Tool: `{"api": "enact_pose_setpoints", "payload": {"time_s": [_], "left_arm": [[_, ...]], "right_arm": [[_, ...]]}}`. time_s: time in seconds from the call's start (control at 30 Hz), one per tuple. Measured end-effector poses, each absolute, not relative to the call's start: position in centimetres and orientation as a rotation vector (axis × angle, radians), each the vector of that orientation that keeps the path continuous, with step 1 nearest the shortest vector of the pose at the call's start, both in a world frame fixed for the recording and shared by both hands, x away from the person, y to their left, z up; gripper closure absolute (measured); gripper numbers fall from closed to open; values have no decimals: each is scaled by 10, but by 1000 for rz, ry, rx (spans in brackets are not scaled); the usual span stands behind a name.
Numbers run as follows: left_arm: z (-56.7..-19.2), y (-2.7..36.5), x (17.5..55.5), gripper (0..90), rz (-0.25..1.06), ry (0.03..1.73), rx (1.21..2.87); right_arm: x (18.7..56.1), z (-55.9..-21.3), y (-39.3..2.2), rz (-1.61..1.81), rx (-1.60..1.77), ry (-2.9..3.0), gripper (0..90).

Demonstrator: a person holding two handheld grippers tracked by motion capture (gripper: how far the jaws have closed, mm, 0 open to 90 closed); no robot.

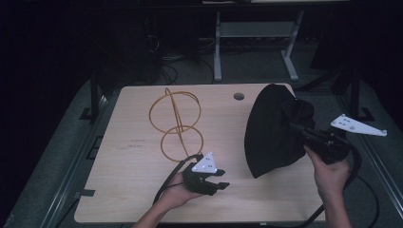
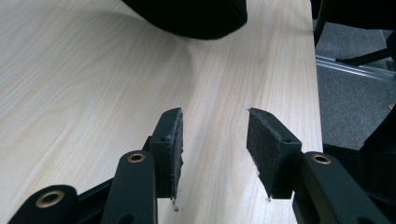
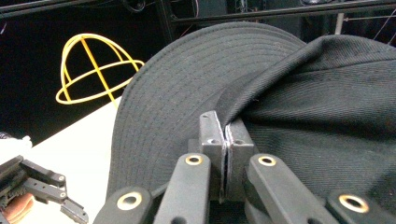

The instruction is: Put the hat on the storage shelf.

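We see the right claw (image 1: 300, 129) clamped on a black cap (image 1: 271, 130). In the right gripper view its pads (image 3: 215, 135) are pressed together with only a thin fold of the cap's fabric between them, right where the stitched brim meets the crown. The brim spreads up and to the left of that claw, and the crown bulges off to its right. From the high view we see the cap held up off the worktop (image 1: 138, 190), brim edge pointing down, with the right hand (image 1: 328, 171) gripping the tool just behind it.

The left claw (image 1: 219, 183) has its jaws apart with nothing between them. In the left gripper view we look between the two pads (image 2: 173, 140) at bare pale wood, and the dark lower edge of the cap hangs ahead of them, clearly apart from their tips. The left hand (image 1: 183, 192) holds this claw low over the worktop, pointing toward the cap.

Behind the left claw, farther up the worktop, stands a yellow wire frame (image 1: 176, 124) made of hoops. In the right gripper view we see it beyond the cap's brim, well apart from the right claw, as a domed cage. We also see the left claw low in the corner of that view.
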State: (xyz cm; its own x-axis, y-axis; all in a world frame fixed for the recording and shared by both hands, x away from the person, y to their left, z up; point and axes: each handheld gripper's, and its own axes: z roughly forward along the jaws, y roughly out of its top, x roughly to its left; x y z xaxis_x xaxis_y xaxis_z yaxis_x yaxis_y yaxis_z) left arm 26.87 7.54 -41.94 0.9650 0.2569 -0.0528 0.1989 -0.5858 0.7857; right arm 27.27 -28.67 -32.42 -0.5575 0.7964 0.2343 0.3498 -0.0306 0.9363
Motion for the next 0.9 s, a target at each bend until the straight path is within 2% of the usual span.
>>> {"api": "enact_pose_setpoints", "payload": {"time_s": [0.4,0.7,0.9], "left_arm": [[-424,90,265,487,63,356,2190],[-429,92,264,402,48,363,2180],[-434,94,264,406,17,357,2190]], "right_arm": [[281,-305,-280,1592,1144,1916,885],[287,-295,-277,1595,1133,1941,886],[290,-290,-273,1585,1123,1953,886]]}}
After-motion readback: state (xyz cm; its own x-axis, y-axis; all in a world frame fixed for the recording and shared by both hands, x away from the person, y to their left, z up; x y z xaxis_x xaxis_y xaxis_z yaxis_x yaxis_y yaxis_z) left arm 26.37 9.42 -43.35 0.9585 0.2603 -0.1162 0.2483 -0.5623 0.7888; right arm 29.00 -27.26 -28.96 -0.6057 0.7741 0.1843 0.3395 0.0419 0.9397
